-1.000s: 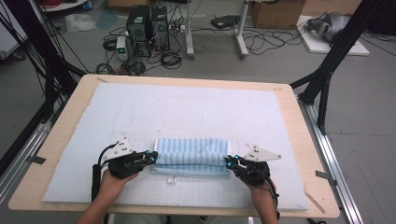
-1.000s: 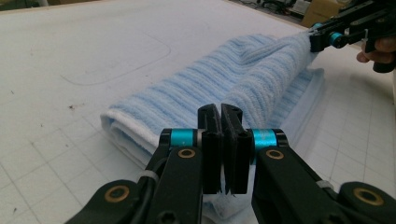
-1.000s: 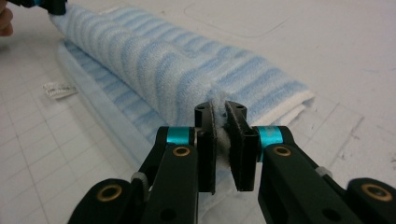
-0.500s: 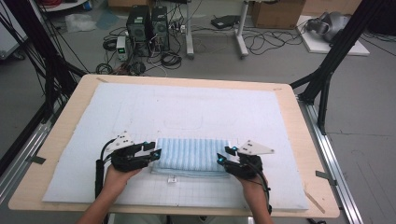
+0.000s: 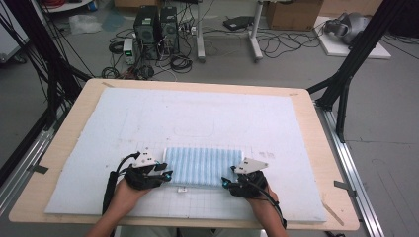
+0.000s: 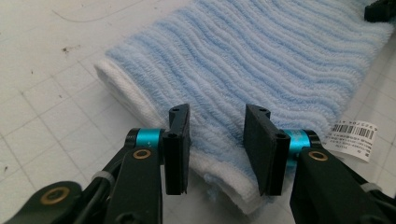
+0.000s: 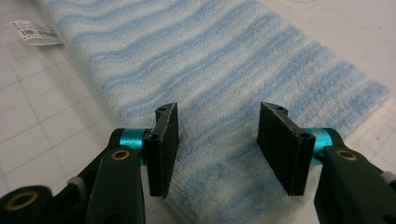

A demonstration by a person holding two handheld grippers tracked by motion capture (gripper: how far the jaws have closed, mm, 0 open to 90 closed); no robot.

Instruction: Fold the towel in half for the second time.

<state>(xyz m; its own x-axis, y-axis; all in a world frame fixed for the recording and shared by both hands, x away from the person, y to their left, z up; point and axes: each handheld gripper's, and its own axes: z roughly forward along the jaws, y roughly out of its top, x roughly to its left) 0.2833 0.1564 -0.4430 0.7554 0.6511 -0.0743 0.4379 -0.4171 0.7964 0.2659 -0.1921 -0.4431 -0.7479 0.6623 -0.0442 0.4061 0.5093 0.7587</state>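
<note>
Folded blue-and-white striped towel (image 5: 203, 165), flat

The high view looks forward and down from above the person's side of the table (image 5: 74, 128), taking in the floor beyond. Each gripper view sits just behind its own jaws, looking along them, close over the towel (image 6: 280, 60). All three views share that towel, and its paper tag (image 7: 35, 31) lies beside both grippers.
</note>
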